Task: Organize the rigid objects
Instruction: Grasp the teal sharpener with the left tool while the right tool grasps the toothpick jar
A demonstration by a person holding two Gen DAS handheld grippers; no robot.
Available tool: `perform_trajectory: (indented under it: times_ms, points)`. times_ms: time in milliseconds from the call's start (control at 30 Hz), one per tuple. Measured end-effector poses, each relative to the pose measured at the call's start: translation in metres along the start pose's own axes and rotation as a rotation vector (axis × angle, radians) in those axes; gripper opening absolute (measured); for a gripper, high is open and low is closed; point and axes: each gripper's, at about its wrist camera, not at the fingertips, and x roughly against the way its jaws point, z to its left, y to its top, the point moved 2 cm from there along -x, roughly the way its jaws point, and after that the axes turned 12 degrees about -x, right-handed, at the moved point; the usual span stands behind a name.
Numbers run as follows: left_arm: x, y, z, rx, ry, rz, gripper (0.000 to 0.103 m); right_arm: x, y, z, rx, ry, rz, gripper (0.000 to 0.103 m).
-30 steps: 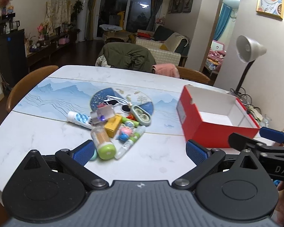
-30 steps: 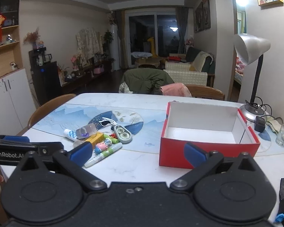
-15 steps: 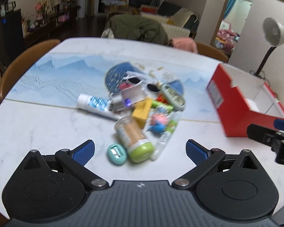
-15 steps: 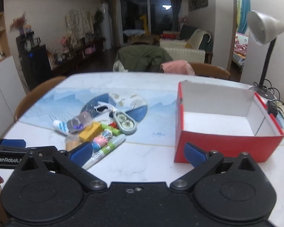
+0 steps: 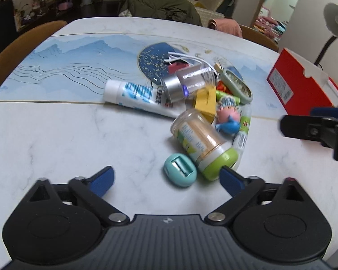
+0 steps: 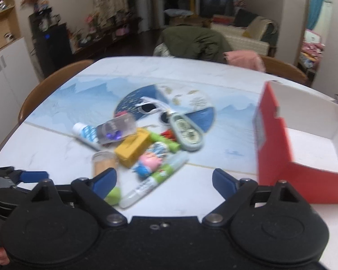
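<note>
A heap of small objects lies mid-table: a white tube [image 5: 137,96], a clear jar with a green lid [image 5: 202,139], a teal oval case [image 5: 180,169], a yellow box [image 5: 206,100], a pig figure [image 5: 228,114], a marker [image 6: 155,181] and a grey-green case [image 6: 187,132]. A red box with a white inside [image 6: 304,139] stands open on the right. My left gripper [image 5: 166,178] is open, just short of the teal case and jar. My right gripper [image 6: 164,180] is open over the marker, empty.
The white marble table [image 5: 56,139] has a blue runner [image 5: 78,63]. Wooden chairs [image 6: 56,78] stand at its left and far sides, one with a green jacket [image 5: 162,6]. A desk lamp [image 5: 333,22] stands at the far right.
Both grippers have moved forward and down toward the heap, which now looks larger and closer. Both stay open. No object has moved.
</note>
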Motion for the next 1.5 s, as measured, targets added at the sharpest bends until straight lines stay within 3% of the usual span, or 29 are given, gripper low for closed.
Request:
perform_trajectory:
  times_ms: [400,533,833,933,1500]
  points:
    - [-0.019,-0.005,-0.007,-0.146,0.002,-0.027,0.08,-0.06,-0.008,0.05,0.101,0.059,0.179,0.071]
    - [-0.018,-0.005,-0.012,-0.191,0.004,-0.047,0.061,-0.074,-0.007,0.056,0.103,0.054,0.214,0.062]
    - [-0.016,-0.006,-0.012,-0.194,-0.033,-0.076,0.037,-0.093,-0.01,0.066,0.122,0.053,0.26,0.052]
    - [-0.016,-0.006,-0.011,-0.183,-0.037,-0.081,0.037,-0.095,-0.011,0.068,0.123,0.062,0.276,0.046]
    - [0.005,0.001,-0.004,-0.095,-0.015,-0.109,0.037,-0.07,-0.003,0.051,0.053,0.077,0.262,0.044]
